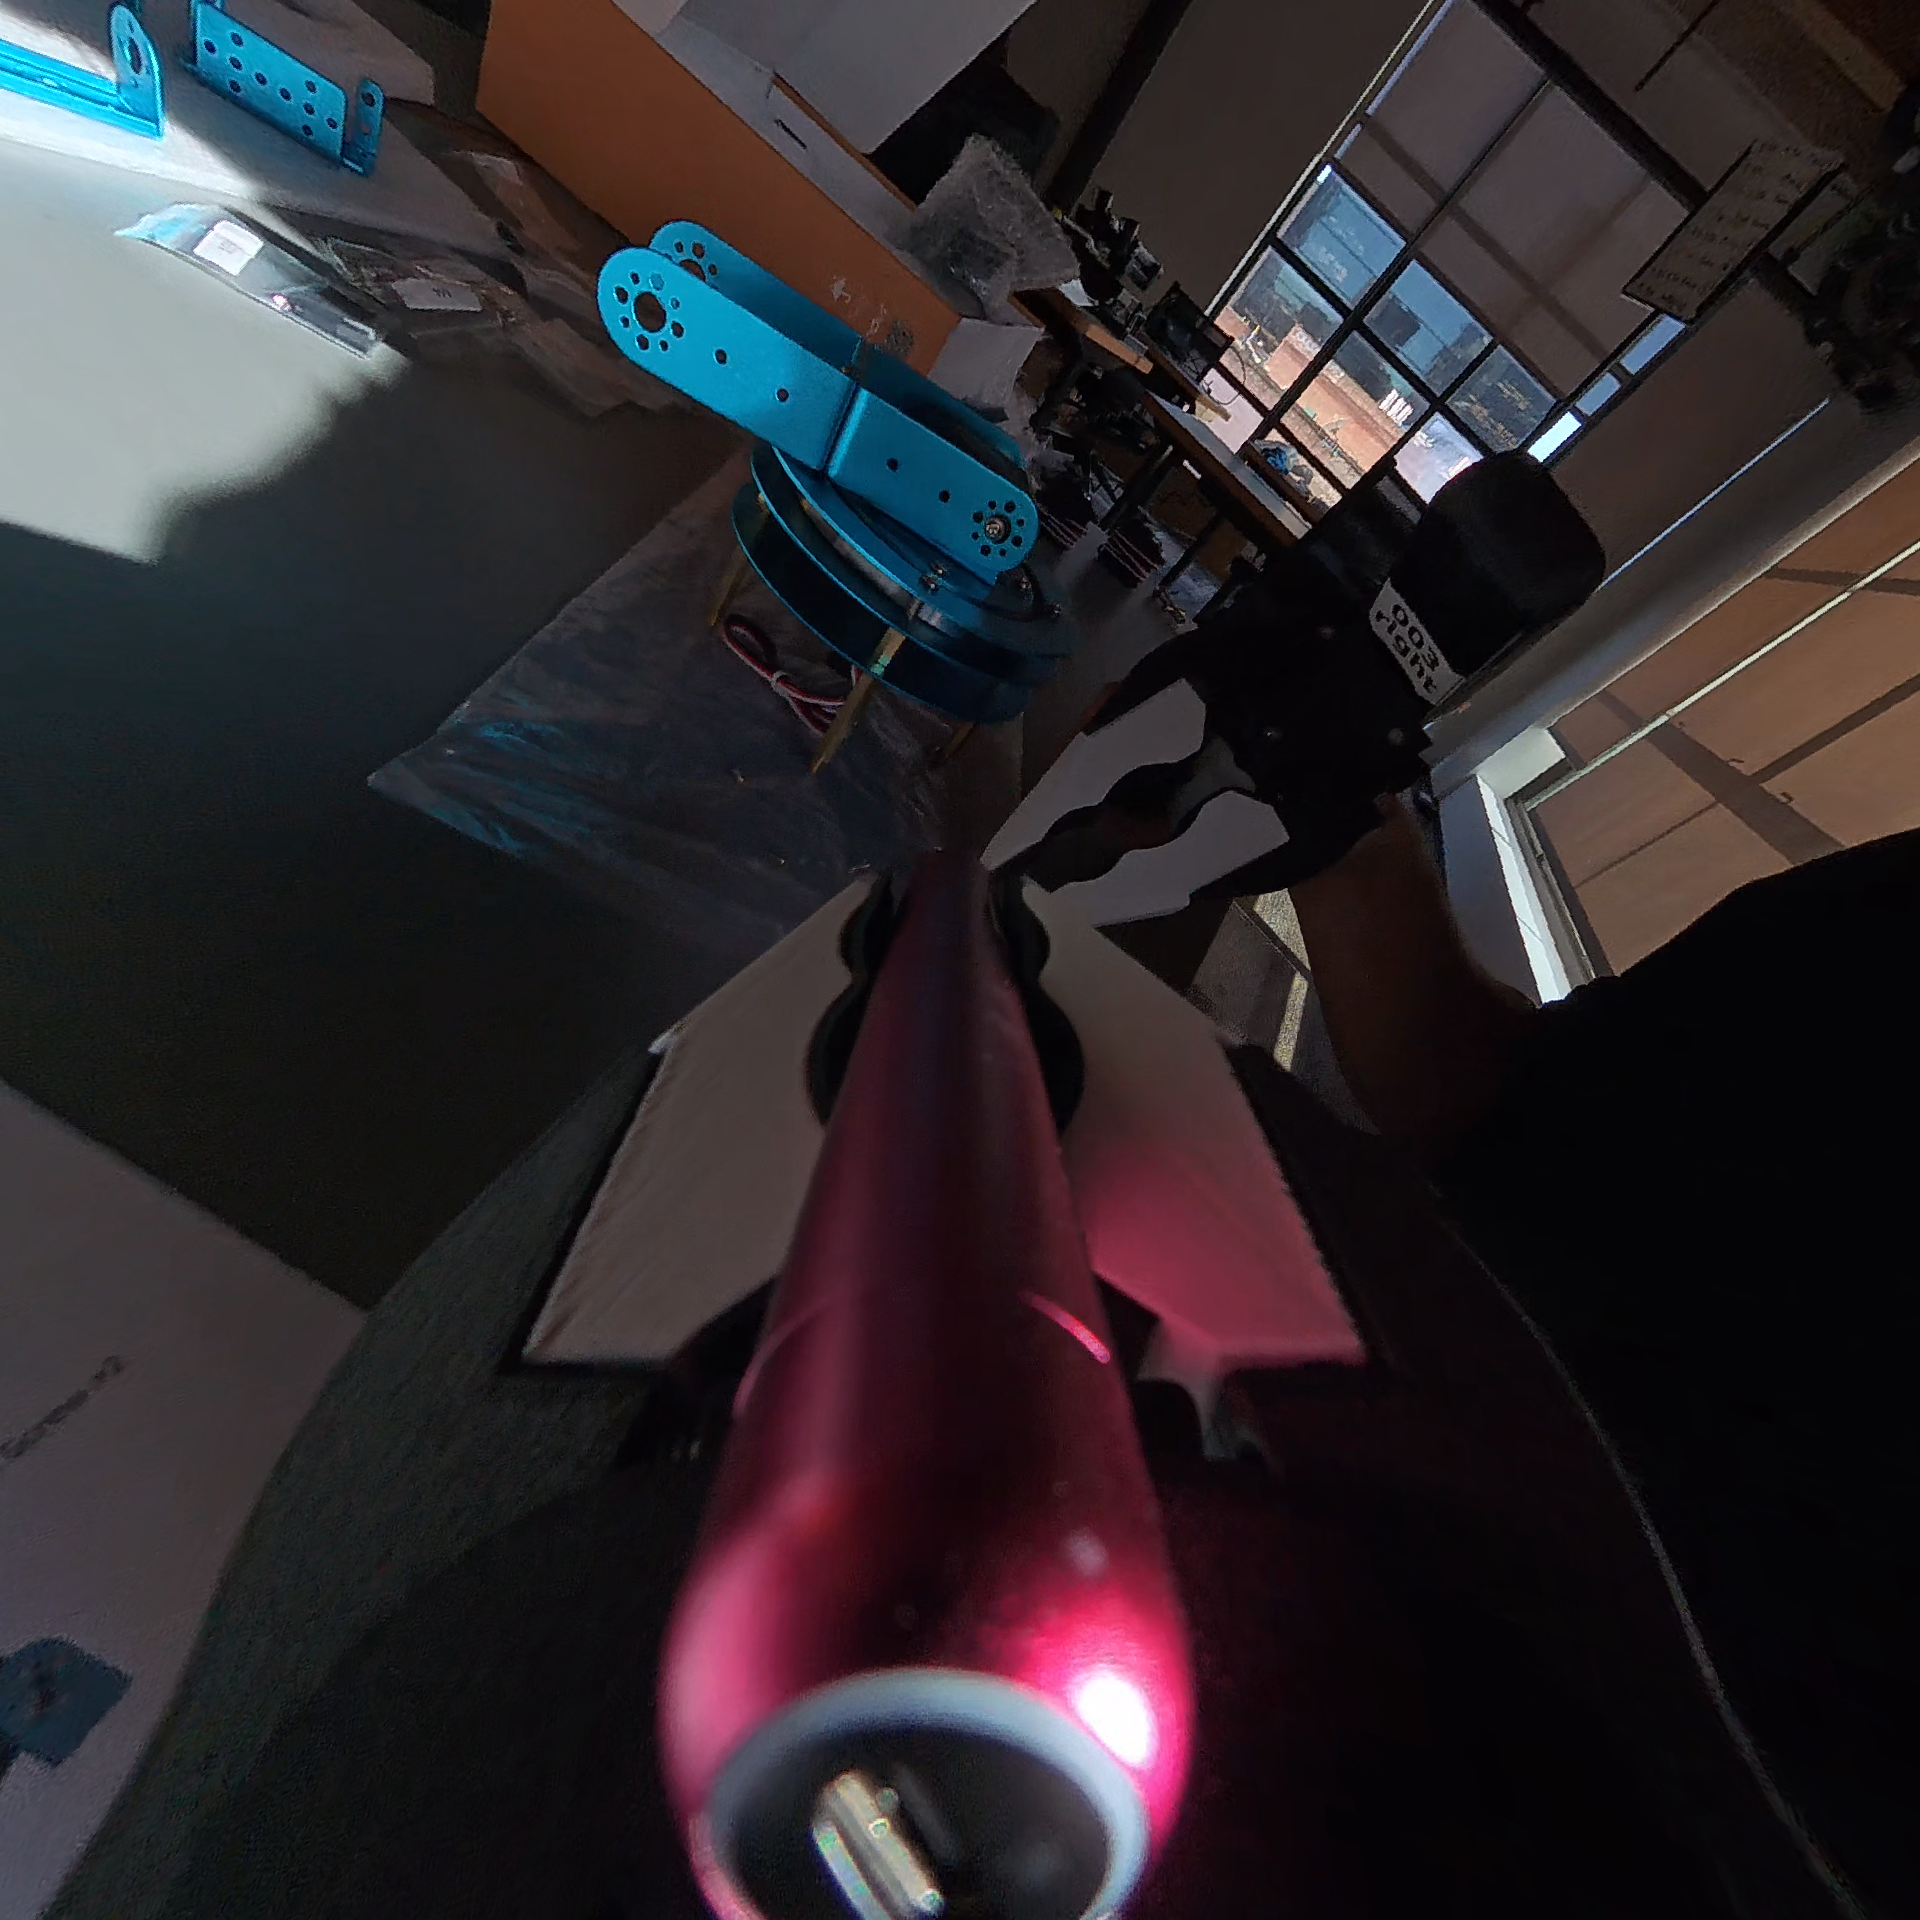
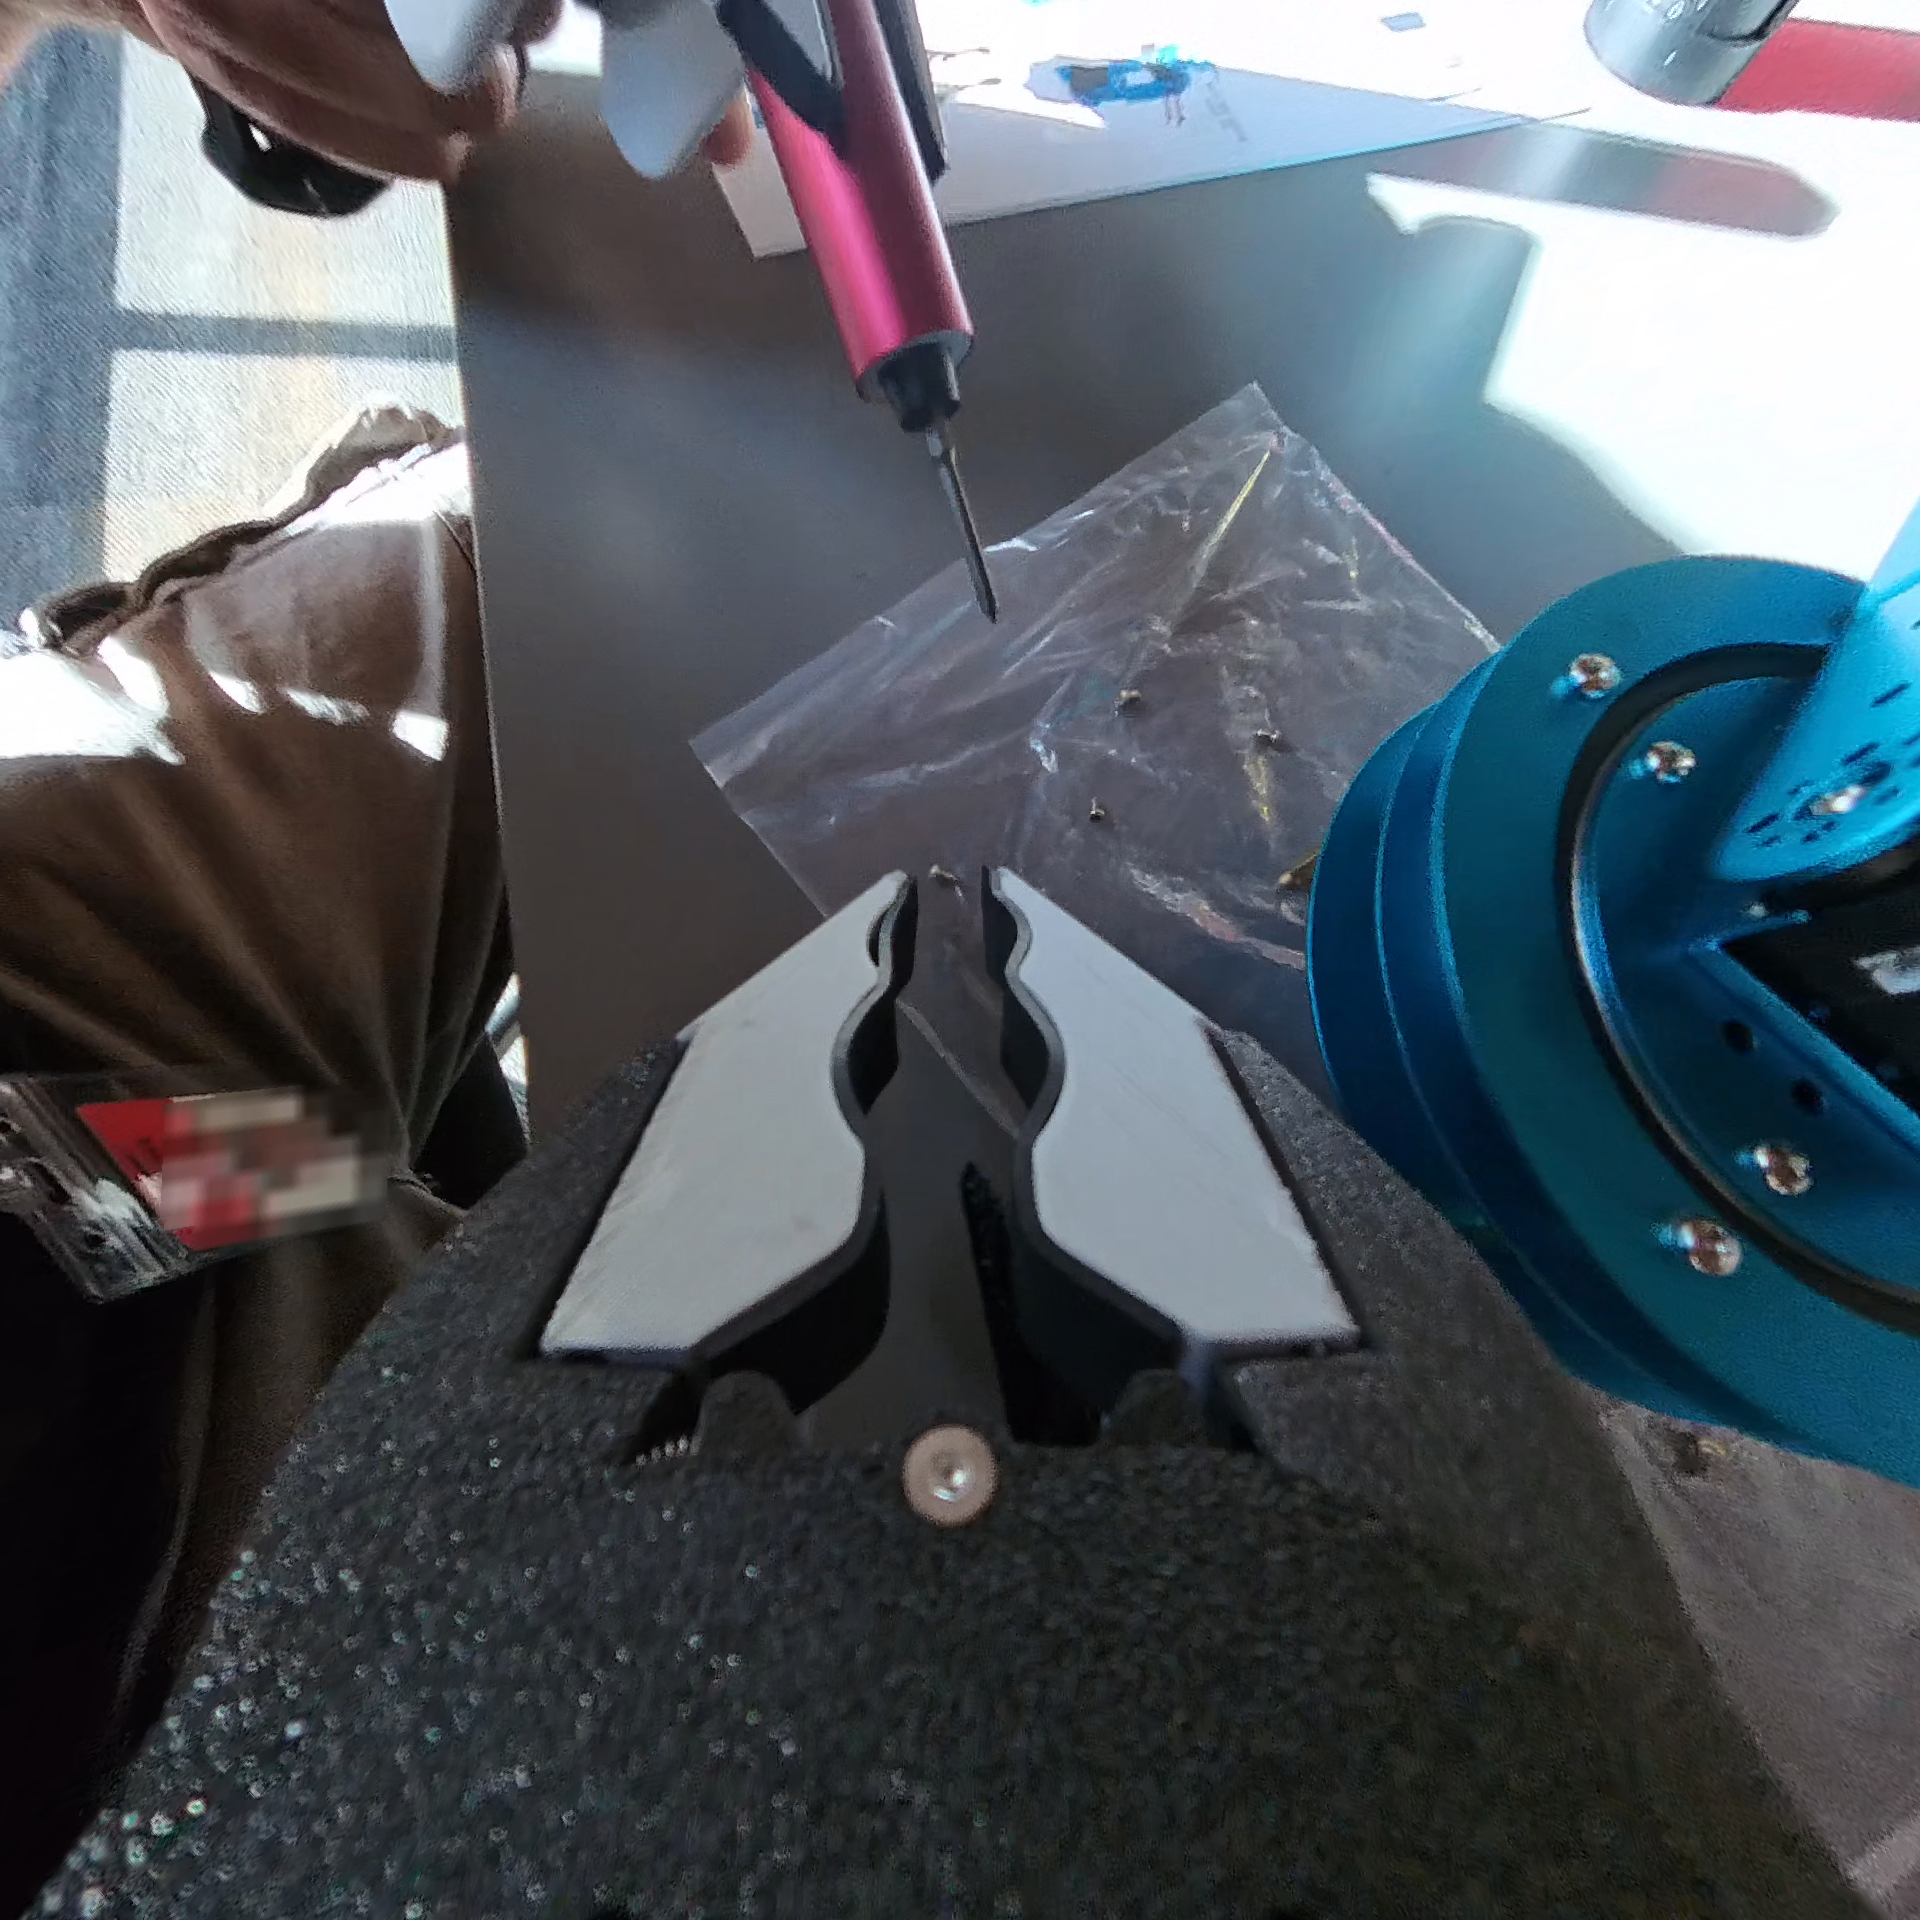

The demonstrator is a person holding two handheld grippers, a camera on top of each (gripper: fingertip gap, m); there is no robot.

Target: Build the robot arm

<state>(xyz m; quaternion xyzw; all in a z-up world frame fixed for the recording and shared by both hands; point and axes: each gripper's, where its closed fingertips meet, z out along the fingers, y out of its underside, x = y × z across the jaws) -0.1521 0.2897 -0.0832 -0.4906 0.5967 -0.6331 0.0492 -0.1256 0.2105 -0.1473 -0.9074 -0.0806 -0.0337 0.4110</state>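
My left gripper (image 1: 940, 899) is shut on a magenta electric screwdriver (image 1: 935, 1299) that runs along its fingers. In the right wrist view the screwdriver (image 2: 883, 239) points down, its bit tip (image 2: 985, 608) hovering above a clear plastic bag (image 2: 1143, 644) on the dark table. Small screws (image 2: 1127, 701) lie scattered on the bag. My right gripper (image 2: 948, 885) is open by a narrow gap, low over the bag's near edge, with one small screw (image 2: 942, 876) just at its tips. A blue round turntable base with a bracket (image 1: 852, 488) stands right of it (image 2: 1455, 987).
A person in a brown shirt (image 2: 260, 779) stands at the left of the table edge. Blue perforated brackets (image 1: 281, 83) and packets lie at the far end. A white paper sheet (image 2: 1247, 125) and a black-and-red cylinder (image 2: 1683, 42) lie beyond the bag.
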